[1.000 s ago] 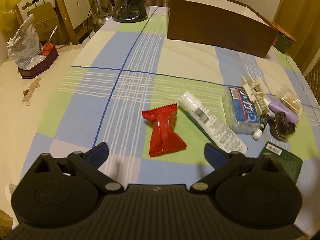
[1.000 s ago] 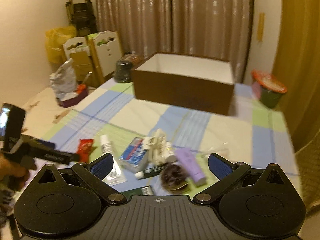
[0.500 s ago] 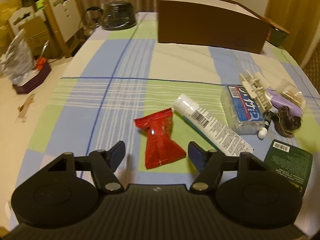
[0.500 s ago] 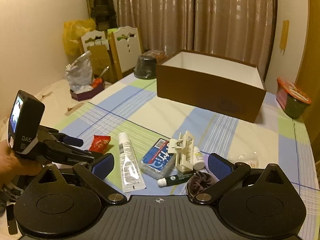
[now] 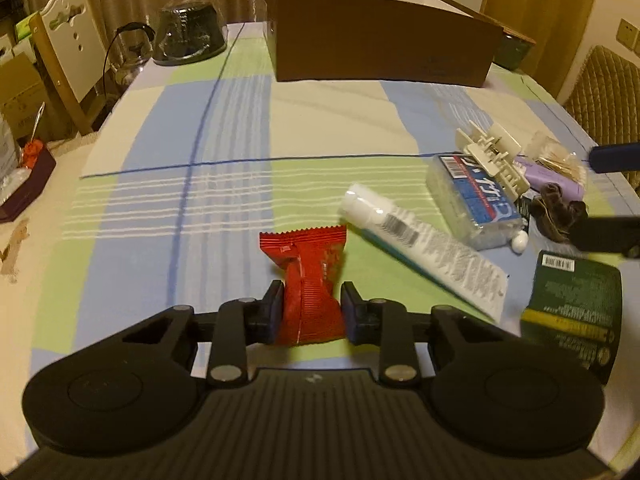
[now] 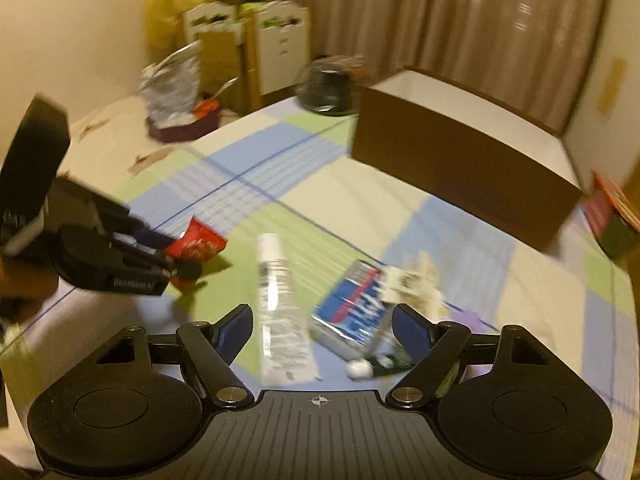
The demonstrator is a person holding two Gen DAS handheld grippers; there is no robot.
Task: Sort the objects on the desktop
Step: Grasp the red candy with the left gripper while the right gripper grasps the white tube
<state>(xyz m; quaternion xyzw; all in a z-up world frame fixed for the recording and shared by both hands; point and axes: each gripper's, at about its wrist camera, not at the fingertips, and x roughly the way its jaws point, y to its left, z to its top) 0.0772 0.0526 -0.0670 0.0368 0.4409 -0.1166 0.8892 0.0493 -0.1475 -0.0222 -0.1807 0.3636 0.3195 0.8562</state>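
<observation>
A red snack packet [image 5: 308, 256] lies on the checked tablecloth [image 5: 224, 128]. My left gripper [image 5: 312, 308] has its jaws closing, and both pads touch the packet's sides. A white tube [image 5: 420, 248], a blue pack [image 5: 476, 200], a white plastic clip [image 5: 494, 156], a purple tube [image 5: 556, 178], a dark hair tie [image 5: 556, 212] and a green pack [image 5: 576, 308] lie to the right. My right gripper [image 6: 322, 326] hangs over the white tube [image 6: 280, 312] and blue pack [image 6: 352, 312]. Its jaws are closing and the pads touch nothing. The brown box [image 5: 380, 52] stands open at the back.
A dark covered bowl [image 5: 188, 36] and a glass jug [image 5: 132, 56] stand at the far left corner, beside a white chair [image 5: 68, 52]. A foil bag on a dark tray [image 6: 176, 84] sits on the side table. A red-lidded cup [image 6: 612, 220] stands right of the box.
The left jaws have narrowed from wide open onto the red packet and the gripper has sunk. The right gripper has dropped and swung over the tube and blue pack, jaws narrowing.
</observation>
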